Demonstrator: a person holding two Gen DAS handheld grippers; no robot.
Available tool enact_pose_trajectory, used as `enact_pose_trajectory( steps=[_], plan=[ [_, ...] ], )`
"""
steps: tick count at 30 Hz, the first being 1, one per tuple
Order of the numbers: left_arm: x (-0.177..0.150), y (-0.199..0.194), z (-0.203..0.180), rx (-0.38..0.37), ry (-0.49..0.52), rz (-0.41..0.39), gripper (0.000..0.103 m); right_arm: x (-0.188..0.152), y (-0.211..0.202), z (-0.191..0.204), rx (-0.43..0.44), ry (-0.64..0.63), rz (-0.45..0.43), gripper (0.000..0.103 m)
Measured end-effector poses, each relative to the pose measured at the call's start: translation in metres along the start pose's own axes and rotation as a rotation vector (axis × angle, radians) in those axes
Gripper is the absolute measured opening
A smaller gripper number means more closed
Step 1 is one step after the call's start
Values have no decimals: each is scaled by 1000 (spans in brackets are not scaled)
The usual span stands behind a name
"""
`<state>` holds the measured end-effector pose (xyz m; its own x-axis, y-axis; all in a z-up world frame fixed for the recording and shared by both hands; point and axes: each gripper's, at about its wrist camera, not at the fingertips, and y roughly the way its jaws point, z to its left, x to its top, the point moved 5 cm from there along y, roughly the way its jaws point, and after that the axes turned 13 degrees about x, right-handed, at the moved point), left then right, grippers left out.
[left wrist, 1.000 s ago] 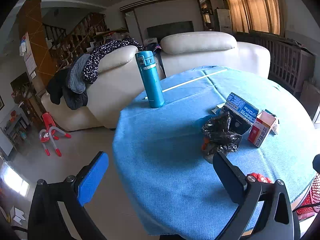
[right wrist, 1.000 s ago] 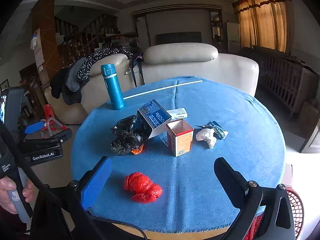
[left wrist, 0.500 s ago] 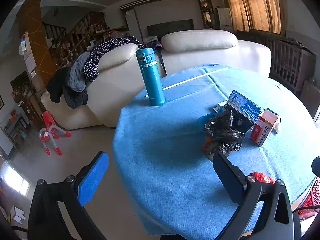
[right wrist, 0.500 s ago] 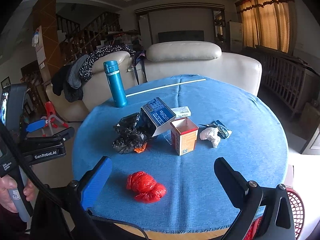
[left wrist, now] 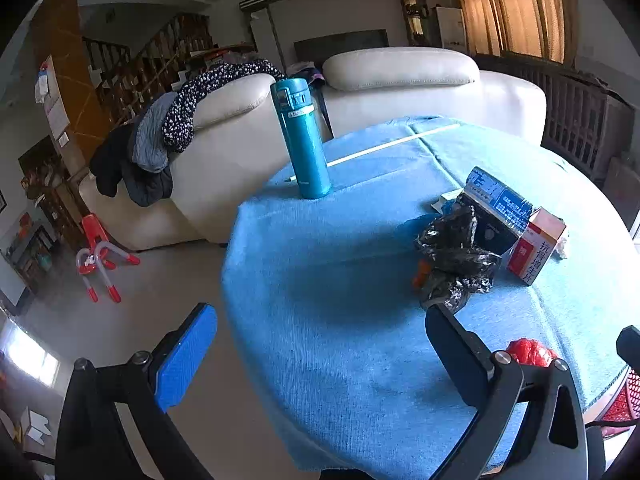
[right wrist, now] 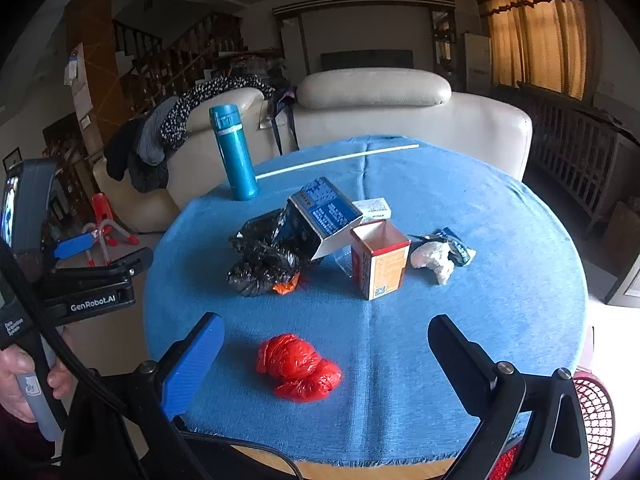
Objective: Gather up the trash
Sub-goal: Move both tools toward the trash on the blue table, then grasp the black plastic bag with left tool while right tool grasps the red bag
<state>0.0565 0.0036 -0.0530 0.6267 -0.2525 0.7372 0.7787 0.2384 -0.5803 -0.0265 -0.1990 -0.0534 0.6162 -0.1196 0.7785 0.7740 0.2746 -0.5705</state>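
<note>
Trash lies on a round table under a blue cloth (right wrist: 500, 280): a crumpled red plastic bag (right wrist: 299, 367) near the front edge, a black plastic bag (right wrist: 262, 258), a tipped blue carton (right wrist: 324, 216), an upright open orange-and-white box (right wrist: 380, 264), a white paper wad (right wrist: 434, 258) and a dark wrapper (right wrist: 460, 246). My right gripper (right wrist: 326, 354) hangs open just above the red bag. My left gripper (left wrist: 320, 344) is open over the table's left edge, with the black bag (left wrist: 456, 256) ahead of its right finger. Nothing is held.
A tall teal flask (right wrist: 234, 152) stands at the table's far left, with a thin white stick (right wrist: 336, 160) behind it. A red mesh basket (right wrist: 592, 424) sits low at the right. A cream sofa (right wrist: 400, 120) with draped clothes stands beyond. A hand (right wrist: 24, 384) holds the left gripper's handle.
Both views have crept closer to the table and slightly lower. The trash has not moved and both grippers stay open.
</note>
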Motion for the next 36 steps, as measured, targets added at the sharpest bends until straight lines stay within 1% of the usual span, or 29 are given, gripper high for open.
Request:
enact_pose_trajectory(
  steps=[3, 8, 12, 14, 16, 18, 19, 21, 22, 25, 26, 27, 28, 29, 30, 32, 33, 34, 35, 36],
  plan=[
    [-2, 7, -1, 0, 5, 19, 103, -3, 9, -2, -3, -7, 25, 103],
    [-7, 18, -4, 1, 20, 50, 103, -10, 22, -3, 22, 8, 47, 103],
    [-9, 33, -10, -40, 5, 92, 103, -16, 35, -7, 39, 14, 78, 103],
    [-11, 40, -11, -55, 0, 117, 103, -20, 46, -10, 62, 16, 110, 103],
    [-13, 48, -11, -62, 5, 137, 103, -25, 56, -12, 120, 53, 138, 103],
    [-14, 55, -12, -90, 6, 161, 103, -29, 68, -14, 178, 89, 164, 102],
    [-13, 59, -12, -96, 14, 166, 103, -30, 74, -14, 200, 96, 175, 100],
    [-8, 64, -16, -152, 14, 188, 103, -31, 81, -8, 244, 106, 190, 93],
    [-5, 66, -18, -178, 23, 195, 103, -34, 88, -6, 272, 102, 212, 91],
    [7, 73, -32, -271, 31, 216, 103, -41, 105, -2, 306, 95, 268, 76],
    [13, 75, -39, -310, 27, 221, 103, -44, 110, 0, 311, 86, 283, 66],
    [18, 78, -46, -327, 34, 228, 103, -46, 113, 1, 308, 75, 296, 54],
    [22, 79, -52, -347, 34, 232, 103, -52, 119, 3, 288, 51, 325, 53],
    [26, 81, -59, -369, 42, 234, 103, -55, 122, 3, 282, 36, 333, 52],
    [29, 82, -71, -408, 55, 234, 103, -56, 120, 4, 284, 29, 328, 51],
    [29, 93, -89, -417, 100, 260, 103, -57, 117, 5, 275, 13, 326, 50],
    [29, 97, -99, -440, 108, 269, 103, -58, 115, 5, 272, 12, 321, 49],
    [29, 100, -107, -465, 114, 276, 102, -59, 112, 4, 269, 19, 316, 49],
    [27, 105, -115, -482, 118, 295, 91, -60, 110, 2, 268, 29, 313, 49],
    [25, 108, -119, -480, 119, 315, 70, -59, 109, -5, 259, 39, 318, 49]
  ],
)
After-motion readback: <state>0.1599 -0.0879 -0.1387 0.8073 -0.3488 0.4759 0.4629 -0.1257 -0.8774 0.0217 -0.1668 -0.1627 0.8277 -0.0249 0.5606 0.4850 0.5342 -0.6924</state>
